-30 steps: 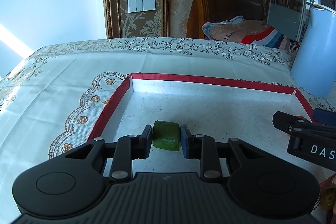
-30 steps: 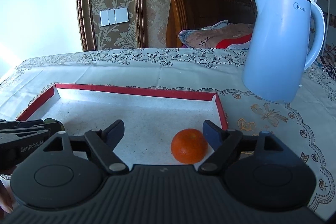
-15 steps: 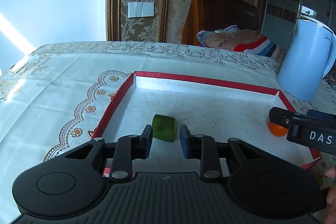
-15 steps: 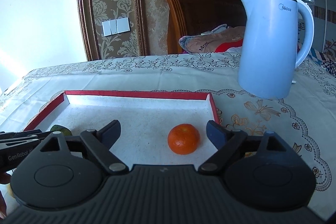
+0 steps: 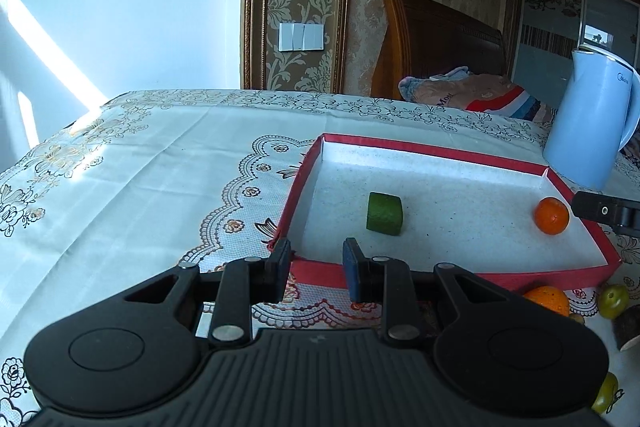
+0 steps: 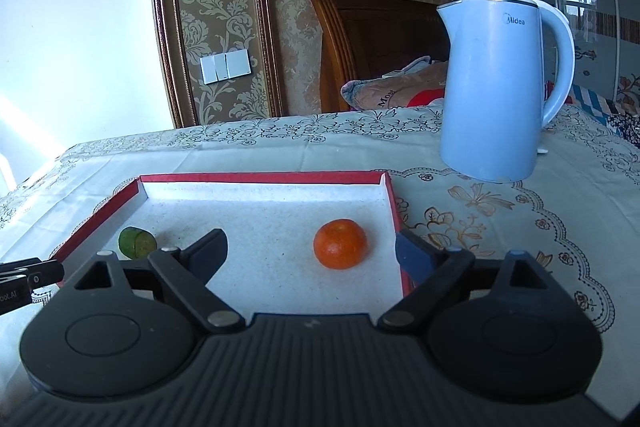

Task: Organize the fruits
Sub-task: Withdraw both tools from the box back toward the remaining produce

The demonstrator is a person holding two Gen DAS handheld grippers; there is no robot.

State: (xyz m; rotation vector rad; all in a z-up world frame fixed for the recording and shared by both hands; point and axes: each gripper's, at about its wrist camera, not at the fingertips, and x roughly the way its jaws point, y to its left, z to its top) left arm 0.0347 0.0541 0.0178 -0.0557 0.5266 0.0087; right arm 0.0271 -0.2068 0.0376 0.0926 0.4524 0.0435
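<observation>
Left wrist view: left gripper (image 5: 316,269) sits at the red tray's (image 5: 520,282) near rim, jaws narrowly parted and empty, with the green fruit piece (image 5: 384,213) mid-frame on the tray floor and the orange (image 5: 551,215) at right; a careless reach for the loose fruits (image 5: 546,301) at lower right could clip the rim and shove the tray. Right wrist view: right gripper (image 6: 310,251) gapes wide and empty just short of the orange, which looks round enough to roll if nudged. Loose fruits are half hidden behind the tray wall and gripper body, their count unclear.
</observation>
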